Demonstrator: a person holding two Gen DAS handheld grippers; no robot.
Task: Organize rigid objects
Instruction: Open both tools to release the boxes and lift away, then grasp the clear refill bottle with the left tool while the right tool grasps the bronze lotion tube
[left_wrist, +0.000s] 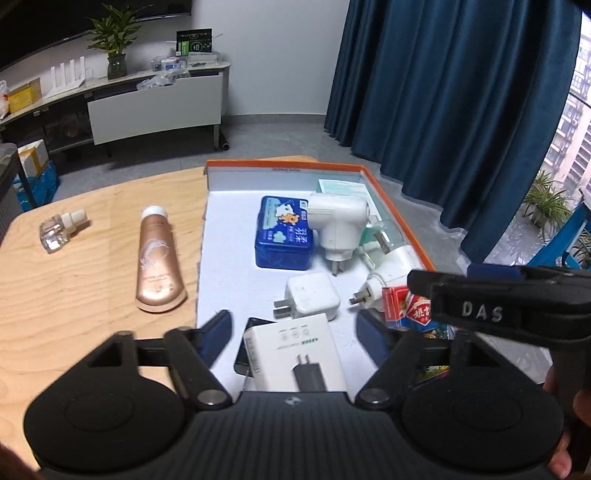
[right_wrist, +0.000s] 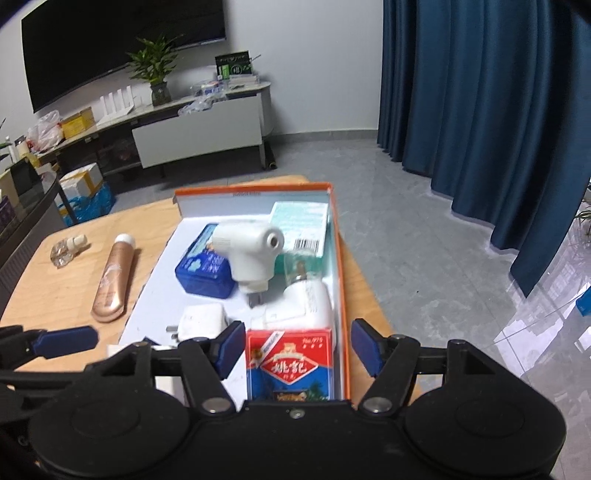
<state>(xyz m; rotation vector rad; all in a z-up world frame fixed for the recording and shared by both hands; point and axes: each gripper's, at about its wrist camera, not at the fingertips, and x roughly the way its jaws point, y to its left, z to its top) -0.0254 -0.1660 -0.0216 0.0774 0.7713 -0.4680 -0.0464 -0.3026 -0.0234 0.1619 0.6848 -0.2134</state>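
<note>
the white charger box (left_wrist: 295, 354) lies in the near end of the orange-rimmed tray (left_wrist: 399, 206), between the blue pads of the left tongs (left_wrist: 295, 328), which stand wide apart and clear of its sides. just right of it, the red and blue card pack (right_wrist: 290, 363) sits between the spread pads of the right tongs (right_wrist: 299, 349), neither pad pressing it. farther in lie a white plug adapter (left_wrist: 312, 297), a blue tin (left_wrist: 284, 236) and a white plug-in vaporizer (left_wrist: 334, 221). left of the tray, on the wooden counter (left_wrist: 74, 295), rest a rose-gold tube (left_wrist: 155, 260) and a small clear bottle (left_wrist: 59, 230).
</note>
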